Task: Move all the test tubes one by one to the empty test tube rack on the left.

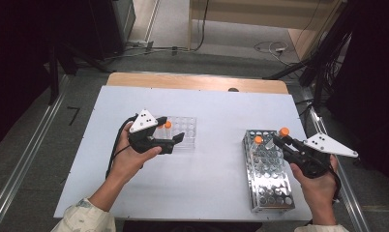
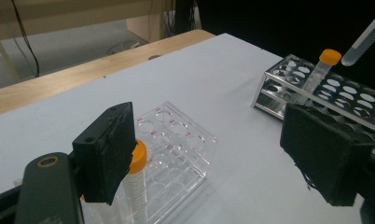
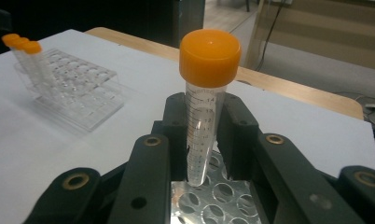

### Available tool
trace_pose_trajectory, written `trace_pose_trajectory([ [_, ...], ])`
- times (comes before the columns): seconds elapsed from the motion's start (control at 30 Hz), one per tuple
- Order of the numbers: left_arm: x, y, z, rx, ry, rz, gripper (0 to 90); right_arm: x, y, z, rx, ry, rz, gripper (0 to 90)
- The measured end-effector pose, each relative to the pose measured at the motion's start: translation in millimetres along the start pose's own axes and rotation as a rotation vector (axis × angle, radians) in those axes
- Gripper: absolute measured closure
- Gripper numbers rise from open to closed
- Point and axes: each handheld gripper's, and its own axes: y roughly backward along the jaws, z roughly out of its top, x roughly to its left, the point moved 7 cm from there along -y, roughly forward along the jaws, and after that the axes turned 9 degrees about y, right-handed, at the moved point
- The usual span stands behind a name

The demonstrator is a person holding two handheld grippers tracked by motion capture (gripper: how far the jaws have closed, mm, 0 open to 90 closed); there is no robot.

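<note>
My right gripper (image 3: pixel 205 128) is shut on a clear tube (image 3: pixel 209 58) with an orange cap, gripping its graduated body and holding it upright just above the holes of the metal rack (image 3: pixel 209 201). From above, that held tube (image 1: pixel 284 131) hangs over the far end of the metal rack (image 1: pixel 268 180), where another orange-capped tube (image 1: pixel 258 140) stands. My left gripper (image 2: pixel 213 149) is open, its jaws wide apart beside the clear plastic rack (image 2: pixel 181 149). An orange-capped tube (image 2: pixel 139 156) stands in that rack behind the left jaw.
The clear rack (image 3: pixel 78 88) holds three orange-capped tubes (image 3: pixel 22 44) along one end. A wooden strip (image 1: pixel 197 82) borders the white table's (image 1: pixel 207 164) far edge. Cables lie on the floor (image 1: pixel 270 47) beyond, and metal rails run along both sides.
</note>
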Motion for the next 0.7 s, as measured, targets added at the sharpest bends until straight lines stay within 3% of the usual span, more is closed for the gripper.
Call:
trace_pose_trajectory([
  [0.3, -4.6, 1.0, 1.7, -0.007, -0.005, -0.010, 19.5, 27.4, -2.6, 9.6, 0.002, 0.038, 0.077, 71.9],
  [0.7, -12.8, 0.2, 0.6, -0.003, -0.018, -0.025, 19.6, 73.8, -36.6, 8.6, 0.033, 0.071, 0.200, 71.9],
])
